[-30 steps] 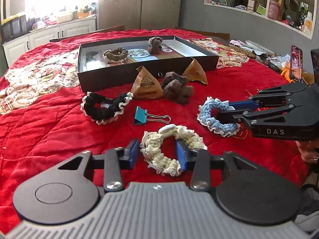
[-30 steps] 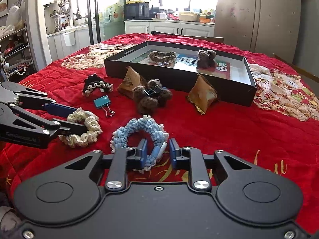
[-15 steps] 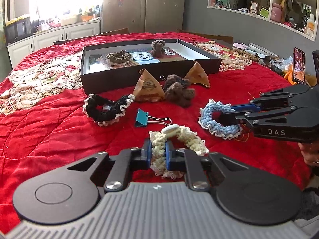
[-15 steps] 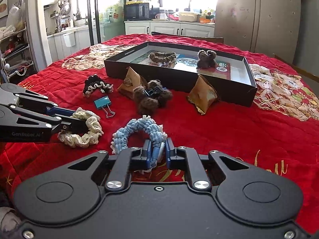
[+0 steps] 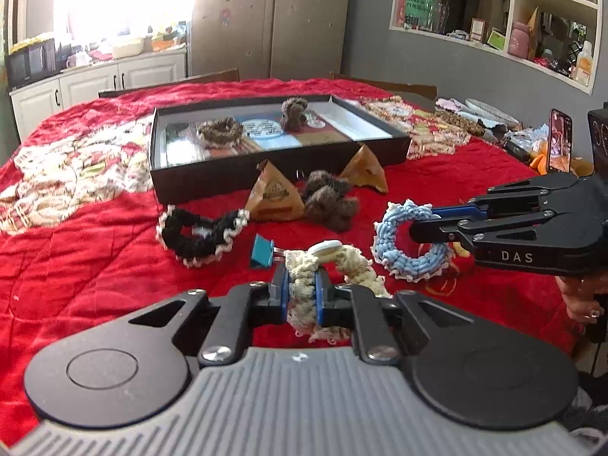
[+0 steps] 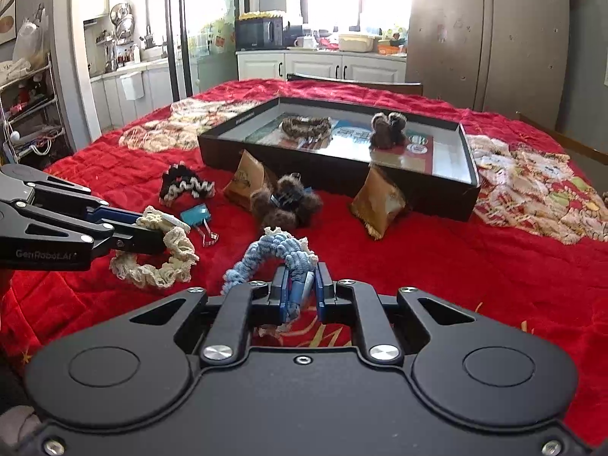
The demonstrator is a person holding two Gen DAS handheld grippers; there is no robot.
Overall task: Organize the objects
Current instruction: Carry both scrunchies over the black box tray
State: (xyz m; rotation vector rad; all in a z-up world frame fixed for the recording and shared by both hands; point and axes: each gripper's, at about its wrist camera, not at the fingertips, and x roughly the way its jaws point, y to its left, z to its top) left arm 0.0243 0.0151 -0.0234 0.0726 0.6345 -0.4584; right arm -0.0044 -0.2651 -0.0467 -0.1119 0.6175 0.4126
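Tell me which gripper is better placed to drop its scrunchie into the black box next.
Right, marginally. Both are loaded: the left gripper clamps the cream scrunchie, the right gripper clamps the blue scrunchie. The black box has bare floor at its right end, on the right gripper's side.

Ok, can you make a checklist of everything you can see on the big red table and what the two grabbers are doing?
Surface: red quilted cloth covers the table.
Job's things: cream scrunchie, blue scrunchie, black scrunchie with white trim, brown furry clip, teal binder clip; black box already holds a brown scrunchie and another furry clip.
Clutter: two triangular snack packets beside the box.
Grippers: left gripper fingers shut on the cream scrunchie; right gripper fingers shut on the blue scrunchie.
Cables: nothing seen.
Surroundings: kitchen cabinets, microwave, wall shelves, phone standing upright.
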